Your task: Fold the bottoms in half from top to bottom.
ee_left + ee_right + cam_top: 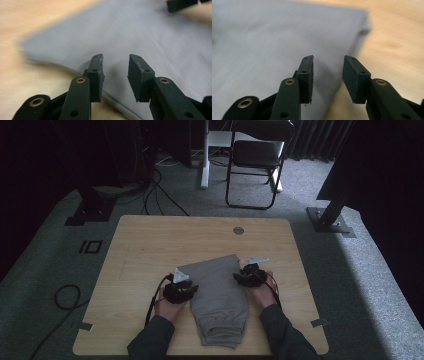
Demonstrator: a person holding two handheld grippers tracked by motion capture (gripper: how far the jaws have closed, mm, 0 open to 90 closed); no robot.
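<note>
Your left tongs (115, 75) and right tongs (328, 76) stand spread, pinching nothing, flanking the long edges of the folded grey trousers (216, 295) mid-bench (150, 240); bare wood lies open beyond both sides

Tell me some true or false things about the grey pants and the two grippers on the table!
1. The grey pants lie folded on the wooden table. True.
2. The left gripper is clamped shut on the pants. False: its fingers stand apart over the pants' edge, nothing pinched.
3. The right gripper is at the pants' other side edge, fingers apart. True.
4. A red cup stands on the table. False: no cup is there, just the pants and the grippers.
5. A chair stands on the floor beyond the table. True.
6. The pants hang off the table edge. False: they lie wholly on the tabletop.
</note>
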